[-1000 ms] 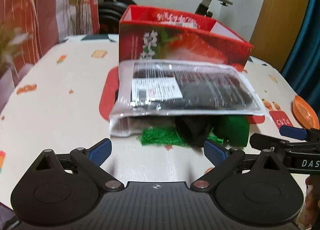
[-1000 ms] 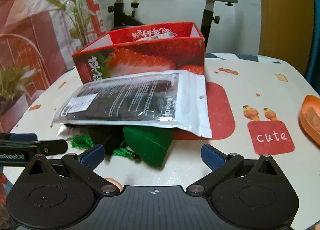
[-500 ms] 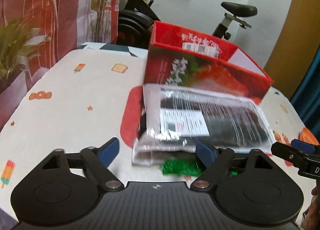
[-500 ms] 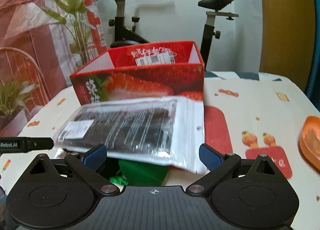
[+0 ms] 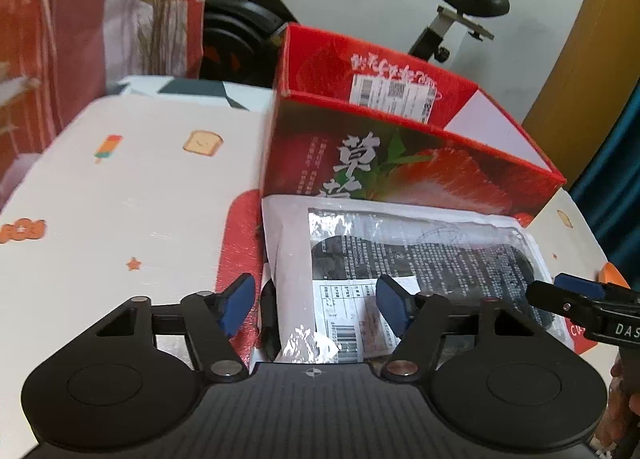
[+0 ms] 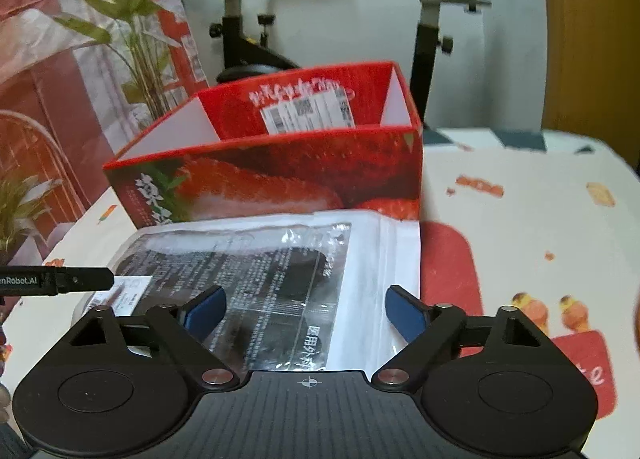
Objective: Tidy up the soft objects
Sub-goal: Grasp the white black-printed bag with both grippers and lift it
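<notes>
A clear plastic packet [image 5: 420, 259] with dark contents and a white label lies on the table against the front of an open red strawberry box [image 5: 400, 163]. My left gripper [image 5: 316, 309] hangs over the packet's left end, jaws closing, with the packet between the blue pads and no pad pressing on it. My right gripper [image 6: 306, 315] is over the same packet's [image 6: 256, 271] right end, jaws also closing and not gripping. The box [image 6: 280, 179] stands just behind. Each view shows the other gripper's finger at its edge. Something dark [image 5: 268, 319] peeks from under the packet.
The table [image 5: 120, 219] has a white cloth with small prints and red patches. An orange dish [image 5: 612, 275] sits at the right edge. Behind the table stand an exercise bike [image 6: 248, 39] and a plant [image 6: 132, 31]. A hand [image 5: 624, 399] holds the right gripper.
Both grippers have moved forward over the packet and their jaws have narrowed. The green cloth seen under the packet's near edge is now out of sight.
</notes>
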Tool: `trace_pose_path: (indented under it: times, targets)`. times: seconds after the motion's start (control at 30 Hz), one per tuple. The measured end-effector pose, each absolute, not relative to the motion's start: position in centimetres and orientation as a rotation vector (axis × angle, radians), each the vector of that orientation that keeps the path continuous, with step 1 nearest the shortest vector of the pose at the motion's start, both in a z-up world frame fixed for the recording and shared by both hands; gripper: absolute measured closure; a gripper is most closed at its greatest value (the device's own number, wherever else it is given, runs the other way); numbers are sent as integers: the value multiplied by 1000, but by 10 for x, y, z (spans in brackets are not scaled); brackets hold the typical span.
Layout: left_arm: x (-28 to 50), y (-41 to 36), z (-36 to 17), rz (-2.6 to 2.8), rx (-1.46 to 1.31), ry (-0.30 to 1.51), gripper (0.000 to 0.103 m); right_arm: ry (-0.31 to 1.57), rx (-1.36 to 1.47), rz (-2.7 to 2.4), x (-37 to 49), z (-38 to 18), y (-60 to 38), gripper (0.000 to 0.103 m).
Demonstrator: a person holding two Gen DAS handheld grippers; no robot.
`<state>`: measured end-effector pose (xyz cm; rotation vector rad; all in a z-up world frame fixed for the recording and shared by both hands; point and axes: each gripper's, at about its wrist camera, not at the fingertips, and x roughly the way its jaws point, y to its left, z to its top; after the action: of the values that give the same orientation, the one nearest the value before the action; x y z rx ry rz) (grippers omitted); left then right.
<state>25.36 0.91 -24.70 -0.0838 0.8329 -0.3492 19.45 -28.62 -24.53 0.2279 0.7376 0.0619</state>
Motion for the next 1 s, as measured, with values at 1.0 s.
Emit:
trace_pose_path:
  times: [1.0]
  targets:
    - [251,13,-247,-445,-131,857,52,732,96,160,189,-230,-266,55]
